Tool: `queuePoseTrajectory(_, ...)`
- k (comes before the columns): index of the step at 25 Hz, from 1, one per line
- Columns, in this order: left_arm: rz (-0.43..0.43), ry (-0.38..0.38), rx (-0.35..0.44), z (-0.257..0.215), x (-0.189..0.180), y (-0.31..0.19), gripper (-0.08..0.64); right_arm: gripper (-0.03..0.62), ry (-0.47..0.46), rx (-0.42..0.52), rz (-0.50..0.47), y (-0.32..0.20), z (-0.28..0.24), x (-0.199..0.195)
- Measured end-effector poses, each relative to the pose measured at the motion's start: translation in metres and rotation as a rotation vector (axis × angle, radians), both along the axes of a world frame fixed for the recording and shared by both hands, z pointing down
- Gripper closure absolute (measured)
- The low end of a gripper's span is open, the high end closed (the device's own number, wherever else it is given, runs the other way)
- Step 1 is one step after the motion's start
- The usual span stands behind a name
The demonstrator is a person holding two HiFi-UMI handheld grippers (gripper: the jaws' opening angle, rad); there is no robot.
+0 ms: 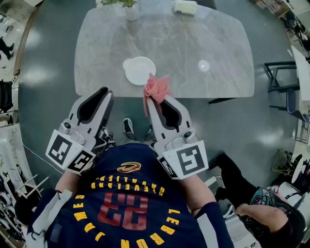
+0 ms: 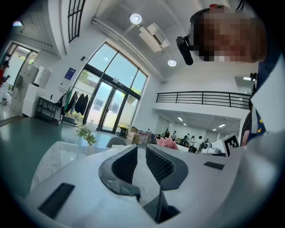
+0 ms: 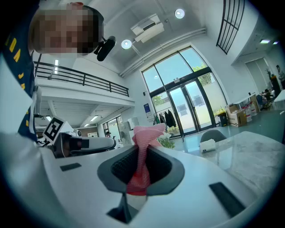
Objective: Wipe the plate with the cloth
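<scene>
**Q:** Right gripper (image 1: 154,98), state?
**A:** Clenched on the pink cloth (image 1: 156,87), held over the table's near edge.
**Q:** Plate (image 1: 138,71)?
**A:** White, close to the near edge of the marble table (image 1: 193,36), just left of the cloth.
**Q:** Left gripper (image 1: 105,92)?
**A:** Jaws a slit apart, nothing between.
**Q:** Other items?
**A:** Small white disc (image 1: 204,65) right of the plate; vase (image 1: 131,9) and tissue box (image 1: 185,7) on the far edge; chair (image 1: 281,82) off the right end.
</scene>
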State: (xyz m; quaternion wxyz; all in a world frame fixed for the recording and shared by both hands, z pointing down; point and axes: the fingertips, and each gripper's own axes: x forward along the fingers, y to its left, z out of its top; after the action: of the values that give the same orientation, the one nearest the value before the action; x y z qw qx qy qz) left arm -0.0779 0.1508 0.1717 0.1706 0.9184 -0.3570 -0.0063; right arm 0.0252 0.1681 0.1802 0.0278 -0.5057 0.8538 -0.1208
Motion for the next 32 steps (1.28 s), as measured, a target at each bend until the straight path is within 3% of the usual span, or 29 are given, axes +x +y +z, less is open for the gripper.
queuePoseTrajectory(21,-0.059,-0.020,-0.011,0.000,0.023,0.006,0.497,0.552,-0.082,-0.037,-0.013,0.000,0.007,0.032)
queuePoseTrajectory(27,-0.114,-0.026,-0.008,-0.001,0.044,0.017,0.497,0.552,-0.099,-0.058,-0.039,0.008,0.013,0.061)
queuePoseTrajectory(32,-0.189,-0.054,-0.033,0.009,0.026,0.015,0.497,0.552,-0.107,-0.097,-0.068,0.010,0.027,0.063)
